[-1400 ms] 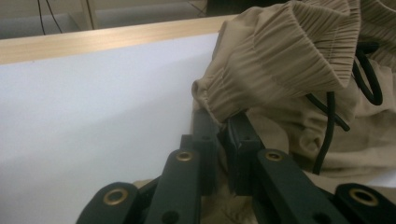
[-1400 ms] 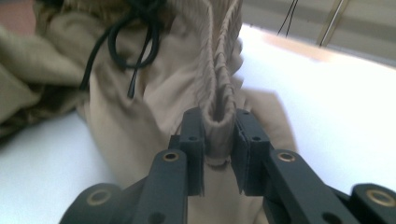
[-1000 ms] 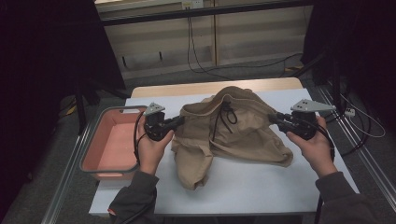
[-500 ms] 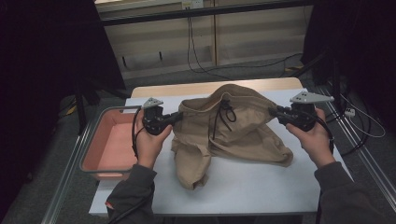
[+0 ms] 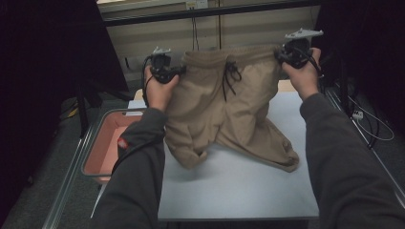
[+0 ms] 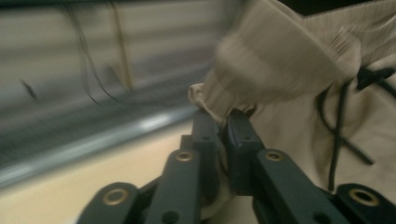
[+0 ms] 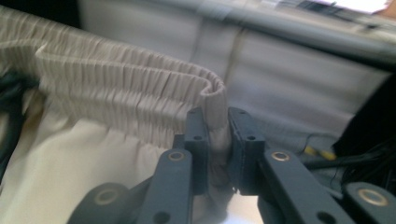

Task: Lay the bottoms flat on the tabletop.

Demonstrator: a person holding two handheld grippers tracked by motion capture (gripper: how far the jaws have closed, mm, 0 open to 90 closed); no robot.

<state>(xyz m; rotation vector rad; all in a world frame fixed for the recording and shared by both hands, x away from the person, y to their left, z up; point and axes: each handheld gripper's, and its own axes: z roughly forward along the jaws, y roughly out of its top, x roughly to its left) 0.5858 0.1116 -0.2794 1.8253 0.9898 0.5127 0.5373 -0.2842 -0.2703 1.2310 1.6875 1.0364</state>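
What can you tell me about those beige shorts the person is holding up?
The shorts look like soft beige cloth with a gathered elastic waistband and a dark drawstring knotted at the front. They hang spread out, waistband uppermost and pulled wide. The left gripper pinches one end of the waistband and the right gripper pinches the other. Both leg ends droop onto the white table, the right one trailing further out than the left.

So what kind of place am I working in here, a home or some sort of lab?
Most likely a lab or recording workstation, not a home. The white table sits in a metal frame, loose cables trail beside it, and a pink bin stands at its left. The only garment is the tan shorts.
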